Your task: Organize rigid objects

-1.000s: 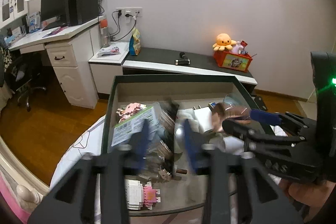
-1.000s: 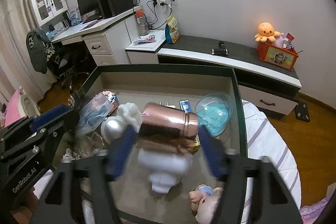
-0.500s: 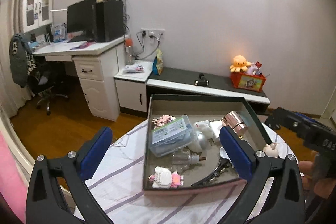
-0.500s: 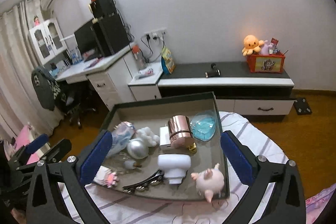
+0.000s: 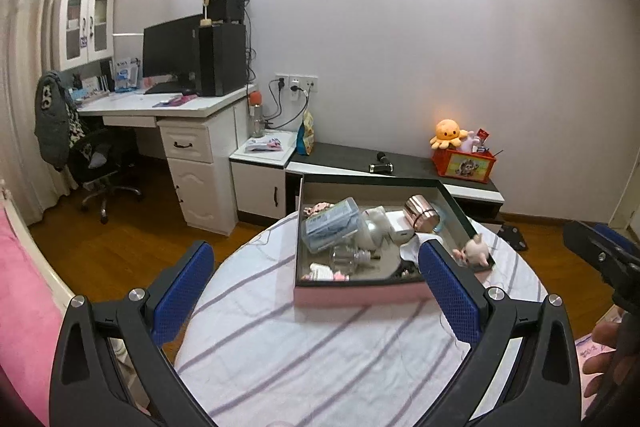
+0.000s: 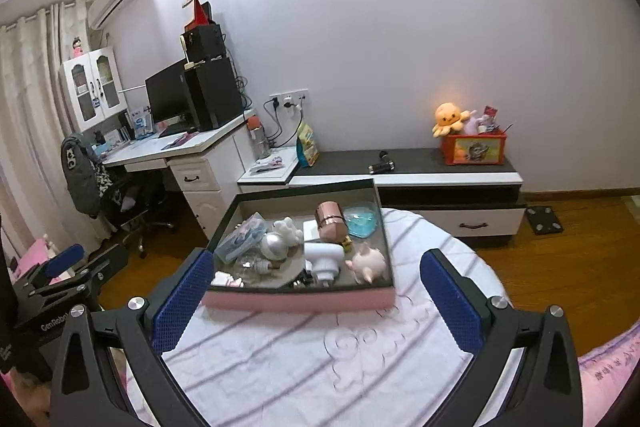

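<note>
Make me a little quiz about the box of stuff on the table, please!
1. True or false: the rose-gold cup lies inside the pink box.
2. Which toy sits nearest the box's front right corner: A) orange octopus B) pink pig C) red car?
3. Fill in: both the left tool and the right tool hold ____.

Key: 1 true; 2 B; 3 nothing, both are open.

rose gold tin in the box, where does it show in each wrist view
Left wrist: the rose gold tin lies at the far right of the pink box, right of centre.
Right wrist: the same tin lies at the back of the box, just above centre, beside a blue bowl.
Shared landmark: the orange octopus plush.
</note>
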Demonstrator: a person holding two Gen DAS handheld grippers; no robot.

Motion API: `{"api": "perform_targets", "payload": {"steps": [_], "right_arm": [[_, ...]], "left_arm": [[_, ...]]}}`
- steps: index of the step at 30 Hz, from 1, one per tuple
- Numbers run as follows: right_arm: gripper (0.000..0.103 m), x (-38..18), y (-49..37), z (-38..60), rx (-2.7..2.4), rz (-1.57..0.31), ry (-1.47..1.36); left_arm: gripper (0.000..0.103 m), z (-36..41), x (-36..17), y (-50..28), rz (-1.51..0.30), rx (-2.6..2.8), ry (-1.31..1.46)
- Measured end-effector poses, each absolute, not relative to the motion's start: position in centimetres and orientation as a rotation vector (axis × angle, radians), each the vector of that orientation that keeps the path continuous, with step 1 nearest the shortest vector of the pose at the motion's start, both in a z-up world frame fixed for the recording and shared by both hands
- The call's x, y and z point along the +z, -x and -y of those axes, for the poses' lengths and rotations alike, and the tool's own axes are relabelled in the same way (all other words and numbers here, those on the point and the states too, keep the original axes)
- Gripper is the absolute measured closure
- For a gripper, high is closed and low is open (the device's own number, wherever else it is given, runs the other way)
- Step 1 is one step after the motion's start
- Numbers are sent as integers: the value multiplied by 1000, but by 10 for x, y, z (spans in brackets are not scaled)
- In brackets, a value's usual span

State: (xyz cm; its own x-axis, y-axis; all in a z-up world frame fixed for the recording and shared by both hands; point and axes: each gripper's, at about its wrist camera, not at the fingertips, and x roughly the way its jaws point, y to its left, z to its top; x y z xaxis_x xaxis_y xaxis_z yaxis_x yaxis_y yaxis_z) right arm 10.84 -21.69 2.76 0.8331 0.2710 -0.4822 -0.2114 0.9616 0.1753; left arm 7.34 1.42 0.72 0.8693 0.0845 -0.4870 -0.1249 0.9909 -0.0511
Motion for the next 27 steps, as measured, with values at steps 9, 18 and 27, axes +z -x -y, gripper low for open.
{"api": "perform_targets", "payload": {"steps": [9, 18, 27], "right_arm": [[0, 41, -34, 227, 196, -451, -92], [0, 32, 24, 223, 155, -407, -61], [0, 34, 41, 228, 136, -390, -70]], "left_arm": [[0, 4, 19, -4, -451, 124, 54], [0, 20, 21, 42, -455, 116, 27], [0, 32, 26, 63, -436, 91, 26]]}}
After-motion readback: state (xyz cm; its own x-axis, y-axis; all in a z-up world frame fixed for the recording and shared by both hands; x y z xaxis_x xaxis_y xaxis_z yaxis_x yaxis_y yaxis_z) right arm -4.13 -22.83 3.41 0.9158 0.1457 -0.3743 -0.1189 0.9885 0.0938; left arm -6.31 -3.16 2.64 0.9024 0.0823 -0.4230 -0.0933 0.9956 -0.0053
